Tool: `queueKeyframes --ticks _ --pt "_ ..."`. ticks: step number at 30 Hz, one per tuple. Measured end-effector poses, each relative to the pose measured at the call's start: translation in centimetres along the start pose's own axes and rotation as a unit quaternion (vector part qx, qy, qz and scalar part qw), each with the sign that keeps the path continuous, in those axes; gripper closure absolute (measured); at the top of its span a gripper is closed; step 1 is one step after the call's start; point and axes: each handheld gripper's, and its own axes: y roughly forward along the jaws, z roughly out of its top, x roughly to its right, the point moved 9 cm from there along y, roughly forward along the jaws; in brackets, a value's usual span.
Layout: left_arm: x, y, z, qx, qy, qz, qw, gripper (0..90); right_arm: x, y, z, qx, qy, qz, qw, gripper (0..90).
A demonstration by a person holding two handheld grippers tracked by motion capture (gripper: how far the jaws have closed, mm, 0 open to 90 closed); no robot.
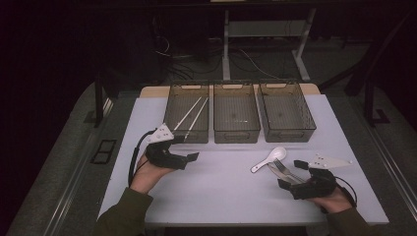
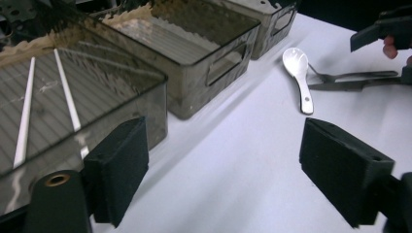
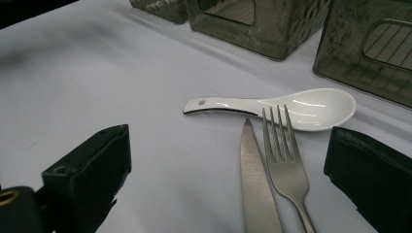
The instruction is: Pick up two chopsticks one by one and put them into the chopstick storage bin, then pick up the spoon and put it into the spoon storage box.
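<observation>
The right gripper [image 1: 291, 173] is standing spread and empty on either side of the fork [image 3: 285, 162] and knife [image 3: 256, 184], both lying just beside the white spoon [image 3: 286, 108]. The left gripper [image 1: 189, 148] is gaping wide, holding nothing, well apart from the spoon

table [image 1: 221, 191]: white top | on it: three bins [image 1: 236, 119] | spoon [image 1: 269, 159] | fork [image 1: 286, 170] | knife [image 1: 277, 173]
</observation>
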Motion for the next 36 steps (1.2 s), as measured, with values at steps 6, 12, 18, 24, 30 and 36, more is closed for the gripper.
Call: queueKeyframes --ticks 6,12,18,24,30,36 --pt "0.9 -0.3 -1.7 0.003 -0.001 -0.003 1.0000 10.1 0.0 0.0 0.0 0.000 -0.001 0.000 1.0000 3.0" --pt "1.8 -0.3 -3.1 0.004 -0.005 -0.011 0.9999 0.0 0.0 0.0 0.0 -0.002 0.000 0.002 1.0000 3.1" --pt "2.7 -0.3 -4.0 0.000 -0.007 -0.022 0.9997 0.0 -0.2 -0.3 0.1 -0.016 -0.002 0.016 0.9998 4.9" --pt "3.3 0.1 -4.6 -0.026 0.006 -0.034 0.9991 0.0 -0.5 -0.6 0.7 -0.015 -0.009 0.033 0.9993 24.7" --pt "3.5 0.2 -4.8 -0.032 0.014 -0.038 0.9987 0.0 -1.0 -0.1 1.0 -0.031 -0.008 0.048 0.9983 45.6" --pt "3.4 0.2 -4.9 -0.033 0.013 -0.040 0.9986 0.0 -1.4 1.1 1.3 -0.056 -0.007 0.062 0.9965 64.0"
